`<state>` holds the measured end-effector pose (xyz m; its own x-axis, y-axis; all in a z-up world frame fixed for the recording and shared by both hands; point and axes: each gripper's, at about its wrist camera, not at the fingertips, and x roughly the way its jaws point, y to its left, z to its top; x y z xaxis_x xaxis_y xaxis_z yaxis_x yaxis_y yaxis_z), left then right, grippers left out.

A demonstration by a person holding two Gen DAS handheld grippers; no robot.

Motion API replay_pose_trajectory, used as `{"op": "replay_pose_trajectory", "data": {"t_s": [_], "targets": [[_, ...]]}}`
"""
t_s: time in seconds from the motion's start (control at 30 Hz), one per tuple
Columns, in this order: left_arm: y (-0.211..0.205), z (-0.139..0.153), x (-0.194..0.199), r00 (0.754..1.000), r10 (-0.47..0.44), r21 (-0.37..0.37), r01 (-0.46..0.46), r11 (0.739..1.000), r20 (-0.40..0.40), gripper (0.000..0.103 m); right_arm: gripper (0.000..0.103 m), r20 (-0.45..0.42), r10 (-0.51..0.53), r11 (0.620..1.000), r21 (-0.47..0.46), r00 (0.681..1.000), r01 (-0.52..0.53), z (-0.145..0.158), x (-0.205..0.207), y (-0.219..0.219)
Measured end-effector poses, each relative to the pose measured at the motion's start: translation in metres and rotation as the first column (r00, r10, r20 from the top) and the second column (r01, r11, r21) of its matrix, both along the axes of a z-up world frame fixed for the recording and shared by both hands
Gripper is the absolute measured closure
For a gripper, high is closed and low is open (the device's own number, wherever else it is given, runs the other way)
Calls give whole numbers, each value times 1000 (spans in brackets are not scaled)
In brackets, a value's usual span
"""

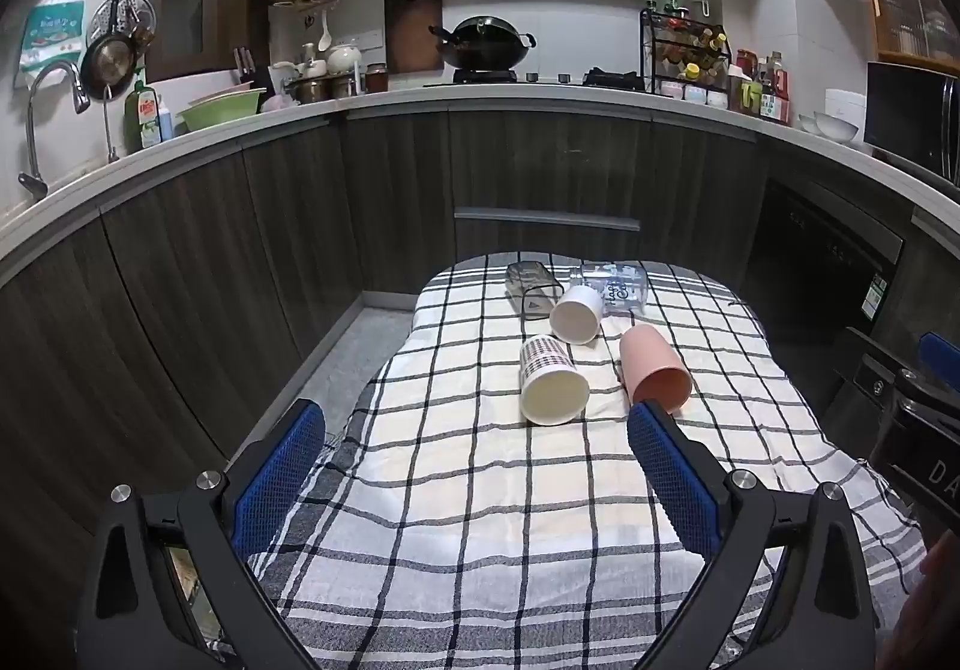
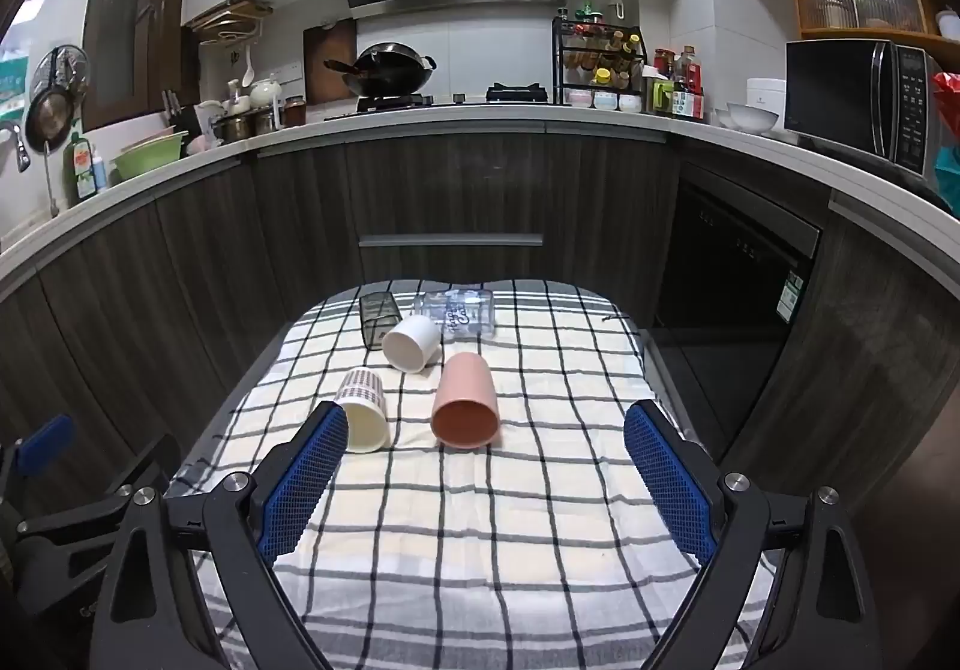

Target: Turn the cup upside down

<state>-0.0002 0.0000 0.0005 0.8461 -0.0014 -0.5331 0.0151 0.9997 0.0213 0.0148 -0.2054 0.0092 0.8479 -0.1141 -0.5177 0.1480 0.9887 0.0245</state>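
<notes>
Blue pads on both grippers sat closest to the cameras, and both the left gripper (image 1: 474, 466) and the right gripper (image 2: 486, 466) had their fingers wide apart with nothing between them. Under them lay the big checked cloth (image 1: 480, 520) on the table. Five cups lay on their sides near its far end: the clear glass (image 2: 459, 313), the pink cup (image 2: 465, 400), the patterned cup (image 1: 549, 379), the white cup (image 2: 411, 343) and the small dark cup (image 2: 377, 317). The pink cup lay right ahead of the right gripper, mouth toward it. A good way, I think, was to squeeze it around the middle, lift it, turn it mouth down, and set it softly so it would not roll.
</notes>
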Motion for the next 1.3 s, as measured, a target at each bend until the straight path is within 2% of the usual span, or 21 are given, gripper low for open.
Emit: {"op": "replay_pose_trajectory", "data": {"t_s": [0.1,1.3], "targets": [[-4,2,-8,1000,-2,10,2,1000,25,0,10,-1,0,1000,-2,1000,0,0,0,0],[-4,2,0,1000,-8,10,8,1000,14,0,10,1,0,1000,-2,1000,0,0,1,0]]}}
